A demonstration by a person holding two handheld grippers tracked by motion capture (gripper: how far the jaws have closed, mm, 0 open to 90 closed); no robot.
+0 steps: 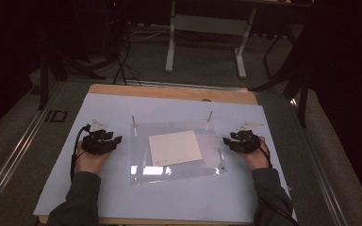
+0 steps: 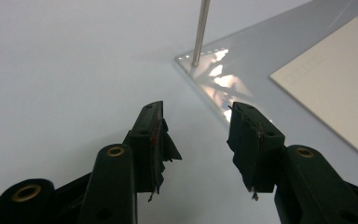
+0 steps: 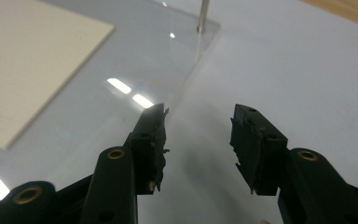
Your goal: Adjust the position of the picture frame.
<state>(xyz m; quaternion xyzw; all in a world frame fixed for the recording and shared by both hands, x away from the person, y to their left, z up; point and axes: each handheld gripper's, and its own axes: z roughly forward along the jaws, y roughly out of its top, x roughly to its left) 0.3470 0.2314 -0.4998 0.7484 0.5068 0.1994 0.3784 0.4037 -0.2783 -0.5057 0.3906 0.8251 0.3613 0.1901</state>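
Clear acrylic plate [image 1: 179, 160] lies flat mid-table on the pale blue mat [image 1: 99, 188], with two thin metal pins [image 1: 133, 120] standing at its far corners. A cream paper sheet [image 1: 175, 147] rests on the plate, roughly centred and slightly skewed, likely still to be registered against the pins.

Left gripper [image 1: 102, 141] sits just off the plate's left edge and right gripper [image 1: 239, 141] just off its right edge. The flanking, mirrored stance reads as setup for a two-sided lift or shift of the plate.

In the left gripper view the jaws are apart with nothing between them, and the plate corner with its pin [image 2: 200, 32] lies ahead. The right gripper view shows the same: jaws apart and empty, straddling the plate's edge line [image 3: 191, 79]. Whether a tip touches the plate is hard to tell.
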